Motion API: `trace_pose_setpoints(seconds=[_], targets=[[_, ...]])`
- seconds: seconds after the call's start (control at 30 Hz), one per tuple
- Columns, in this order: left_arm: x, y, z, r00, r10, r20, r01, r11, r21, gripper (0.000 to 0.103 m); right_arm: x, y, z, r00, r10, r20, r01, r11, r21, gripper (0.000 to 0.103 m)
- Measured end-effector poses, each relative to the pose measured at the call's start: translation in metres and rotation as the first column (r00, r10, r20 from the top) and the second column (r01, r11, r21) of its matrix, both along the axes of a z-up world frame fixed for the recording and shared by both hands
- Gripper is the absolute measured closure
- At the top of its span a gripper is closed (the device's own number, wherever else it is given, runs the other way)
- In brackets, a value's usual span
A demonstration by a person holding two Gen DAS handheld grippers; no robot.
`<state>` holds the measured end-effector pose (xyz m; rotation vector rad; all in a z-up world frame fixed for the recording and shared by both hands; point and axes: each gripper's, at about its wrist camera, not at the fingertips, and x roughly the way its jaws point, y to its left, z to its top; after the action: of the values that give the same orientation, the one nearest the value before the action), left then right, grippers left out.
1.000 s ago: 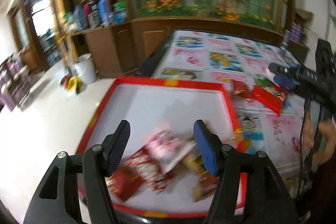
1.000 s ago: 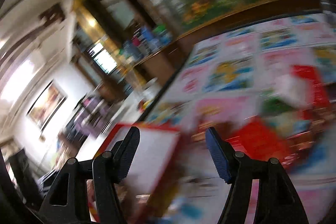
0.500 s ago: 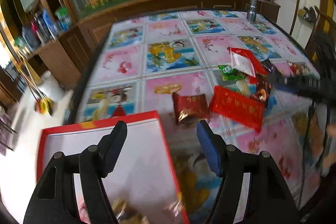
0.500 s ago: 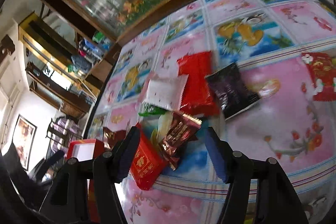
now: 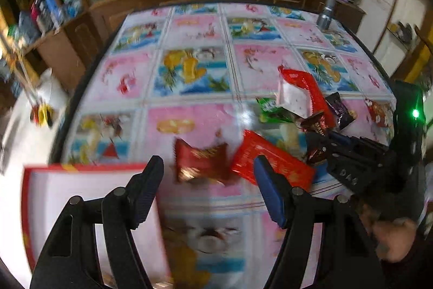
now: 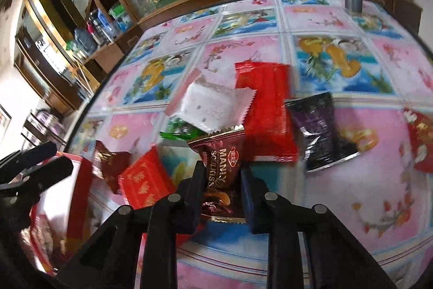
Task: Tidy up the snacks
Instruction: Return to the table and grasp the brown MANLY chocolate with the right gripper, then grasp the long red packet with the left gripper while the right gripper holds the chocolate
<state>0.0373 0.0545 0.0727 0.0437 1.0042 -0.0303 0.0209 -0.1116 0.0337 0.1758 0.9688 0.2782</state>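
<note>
A brown packet (image 6: 222, 178) is pinched by the right tool (image 6: 220, 190) above the counter (image 6: 351, 180). The left tool (image 5: 208, 191) is held spread over a dark red packet (image 5: 200, 164), beside the red box (image 5: 81, 169).

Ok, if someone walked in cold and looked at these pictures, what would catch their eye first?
Probably the right tongs, closed on a brown Manly Soulkiss packet at the near edge of a snack pile. Behind it lie a big red packet, a white one and a dark purple one on the pink-and-blue pictured tablecloth. At left, a red-rimmed box sits beside the open left tongs.
</note>
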Motion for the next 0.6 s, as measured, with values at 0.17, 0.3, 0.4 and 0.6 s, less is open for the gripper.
trace_pose_setpoints(seconds=[0.17, 0.3, 0.4, 0.6], targets=[[-0.010, -0.021, -0.013, 0.992, 0.109, -0.056, -0.112, 0.992, -0.056, 0.035, 0.003, -0.017, 0.002, 1.000, -0.011, -0.023, 0.010, 0.999, -0.030, 0.078], [-0.011, -0.032, -0.024, 0.973, 0.208, -0.102, -0.214, 0.975, -0.052, 0.034, 0.003, -0.044, 0.015, 0.999, -0.040, -0.017, 0.041, 0.998, 0.057, 0.078], [-0.009, -0.040, -0.032, 0.954, 0.271, -0.130, -0.283, 0.955, -0.086, 0.034, 0.000, -0.061, 0.025, 0.998, -0.070, 0.004, 0.069, 0.990, 0.120, 0.078], [0.010, -0.057, -0.046, 0.924, 0.342, -0.168, -0.361, 0.928, -0.093, 0.029, -0.003, -0.082, 0.031, 0.995, -0.095, -0.001, 0.093, 0.972, 0.217, 0.078]])
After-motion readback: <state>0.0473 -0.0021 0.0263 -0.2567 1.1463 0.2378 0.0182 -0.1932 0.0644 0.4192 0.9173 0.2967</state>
